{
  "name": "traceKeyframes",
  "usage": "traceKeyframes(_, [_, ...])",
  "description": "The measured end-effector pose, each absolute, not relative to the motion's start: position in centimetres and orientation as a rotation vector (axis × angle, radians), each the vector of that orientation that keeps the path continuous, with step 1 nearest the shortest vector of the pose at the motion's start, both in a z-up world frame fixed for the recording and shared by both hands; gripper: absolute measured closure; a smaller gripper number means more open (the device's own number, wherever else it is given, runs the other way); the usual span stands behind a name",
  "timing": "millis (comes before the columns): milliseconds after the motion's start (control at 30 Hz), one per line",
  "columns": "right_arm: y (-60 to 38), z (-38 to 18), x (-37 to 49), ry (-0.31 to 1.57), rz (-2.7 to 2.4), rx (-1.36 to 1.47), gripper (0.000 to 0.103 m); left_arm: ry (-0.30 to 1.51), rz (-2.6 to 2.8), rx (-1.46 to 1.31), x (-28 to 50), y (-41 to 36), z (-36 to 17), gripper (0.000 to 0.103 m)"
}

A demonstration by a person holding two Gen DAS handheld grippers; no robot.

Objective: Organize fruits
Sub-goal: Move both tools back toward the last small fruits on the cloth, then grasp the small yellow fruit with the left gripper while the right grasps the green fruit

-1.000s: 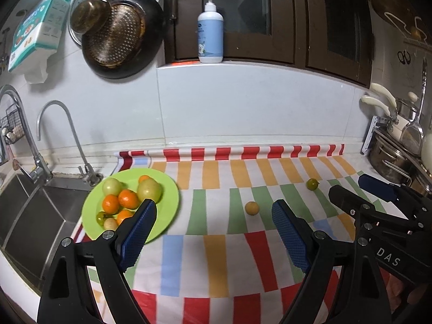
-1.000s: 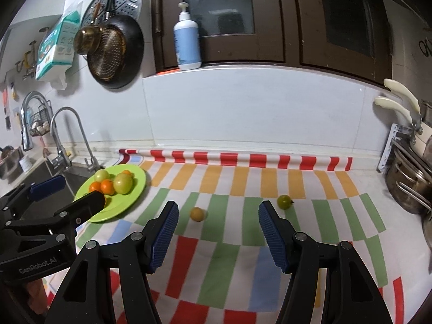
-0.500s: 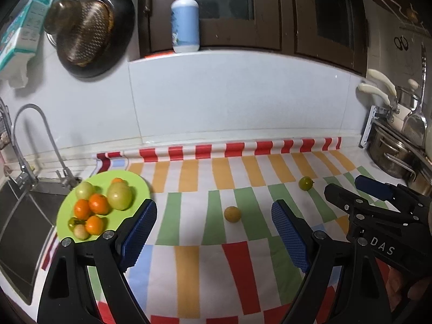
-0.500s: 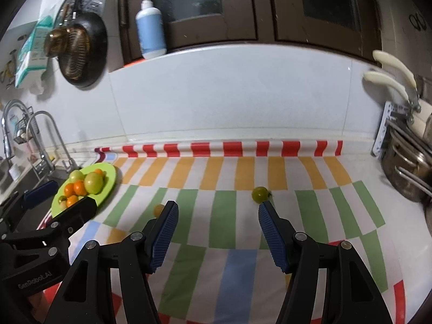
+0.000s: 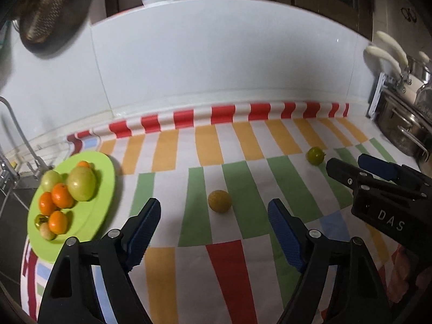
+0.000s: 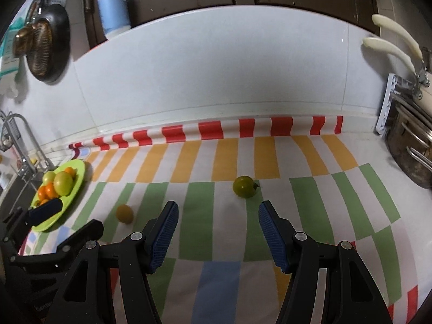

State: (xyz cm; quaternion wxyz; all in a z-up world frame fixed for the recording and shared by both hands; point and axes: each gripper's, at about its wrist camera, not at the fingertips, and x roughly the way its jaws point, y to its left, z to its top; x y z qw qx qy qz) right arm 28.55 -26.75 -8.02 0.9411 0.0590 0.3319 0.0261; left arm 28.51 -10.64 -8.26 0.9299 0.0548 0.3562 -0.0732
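A small yellow-brown fruit (image 5: 219,201) lies on the striped cloth, just beyond my open, empty left gripper (image 5: 213,232); it also shows in the right wrist view (image 6: 124,213). A green fruit (image 6: 244,186) lies just beyond my open, empty right gripper (image 6: 217,236); in the left wrist view it (image 5: 314,155) sits at the right, near the right gripper's tip. A lime-green plate (image 5: 105,189) at the left holds several oranges and green fruits; it shows in the right wrist view too (image 6: 78,186).
A sink with taps (image 5: 16,167) lies left of the plate. Steel pots (image 5: 402,129) stand at the right edge of the counter. The white tiled wall (image 5: 216,62) closes the back, with a strainer (image 5: 46,8) and a bottle (image 6: 113,13) above.
Both grippers have moved forward and down toward the cloth. The yellow-brown fruit now sits between the left fingers' line, the green fruit ahead of the right. Both stay open.
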Motion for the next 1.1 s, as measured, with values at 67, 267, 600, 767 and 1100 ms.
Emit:
traceKeyframes(67, [-26.9, -8.6, 29.2, 0.694, 0.048, 0.122, 0.040, 0.763, -0.158, 0.107, 29.4, -10.8, -8.9, 0.028])
traceKeyframes(267, [-27.6, -10.3, 31.4, 0.758, 0.032, 0.137, 0.040, 0.859, -0.171, 0.076, 31.9, -10.9, -10.4, 0.042])
traceKeyframes(600, [-28.3, -11.8, 35.2, 0.815, 0.009, 0.097, 0.041, 0.904, -0.180, 0.081, 34.0, -11.6, -12.0, 0.055])
traceKeyframes(767, [-28.5, -12.6, 36.7, 0.833, 0.001, 0.085, 0.054, 0.915, -0.173, 0.079, 34.5, -11.6, -12.4, 0.066])
traceKeyframes(1100, [-28.1, -12.9, 37.5, 0.835, 0.029, 0.072, 0.073, 0.922, -0.193, 0.092, 34.6, -11.6, -12.7, 0.075])
